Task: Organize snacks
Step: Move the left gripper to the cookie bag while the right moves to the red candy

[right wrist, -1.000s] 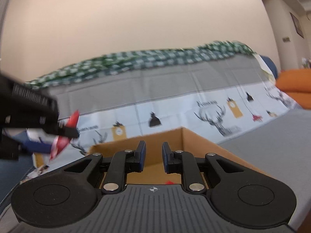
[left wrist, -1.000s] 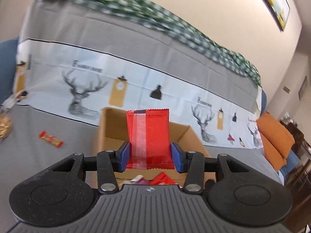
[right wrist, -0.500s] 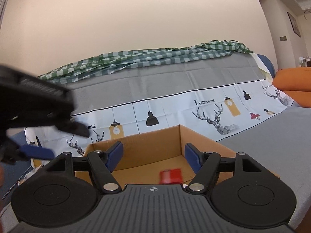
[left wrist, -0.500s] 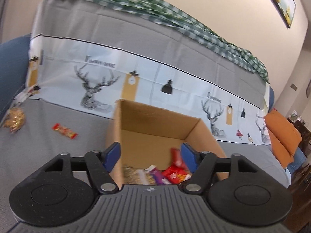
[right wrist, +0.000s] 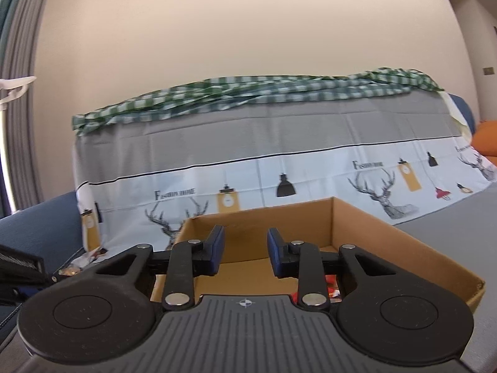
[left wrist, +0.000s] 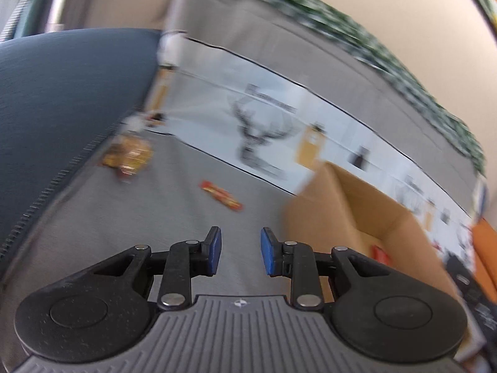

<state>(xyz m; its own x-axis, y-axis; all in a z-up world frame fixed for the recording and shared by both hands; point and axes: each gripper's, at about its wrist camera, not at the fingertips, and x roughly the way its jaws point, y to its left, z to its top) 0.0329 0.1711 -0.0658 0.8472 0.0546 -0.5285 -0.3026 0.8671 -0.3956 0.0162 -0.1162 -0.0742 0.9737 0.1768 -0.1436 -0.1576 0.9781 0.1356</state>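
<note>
We see our left hand-held gripper (left wrist: 239, 251) with its blue pads (left wrist: 214, 250) apart and closing, nothing between them, only the grey fabric sofa seat (left wrist: 155, 217) below; it is released and empty. The left view is smeared by motion. Ahead of the pads and slightly left lies a small red-and-yellow snack bar wrapper (left wrist: 221, 195) flat on the seat, well apart from the fingers; farther left, near the dark blue sofa armrest (left wrist: 62, 93), sits a crinkled golden-yellow snack bag (left wrist: 127, 155), too blurred for us to read. To the right of the gripper stands the open brown cardboard box (left wrist: 351, 205), and a red wrapper (left wrist: 380, 253) shows inside it by the near wall.

Our right hand-held gripper (right wrist: 243, 251) also holds nothing; its jaws are parted and closing on empty air, hovering over the near edge of the same cardboard box (right wrist: 357, 217); red snack wrappers (right wrist: 330, 286) lie on the box floor, partly hidden behind the right finger. Beyond the box rises the sofa back draped in a grey-and-white cloth printed with deer and lamps (right wrist: 279, 171), with a green-and-white checked cloth (right wrist: 248, 90) bunched along its top; at the left edge of this view a black part of the other gripper (right wrist: 21, 264) intrudes; an orange cushion (right wrist: 486, 136) sits at far right.
</note>
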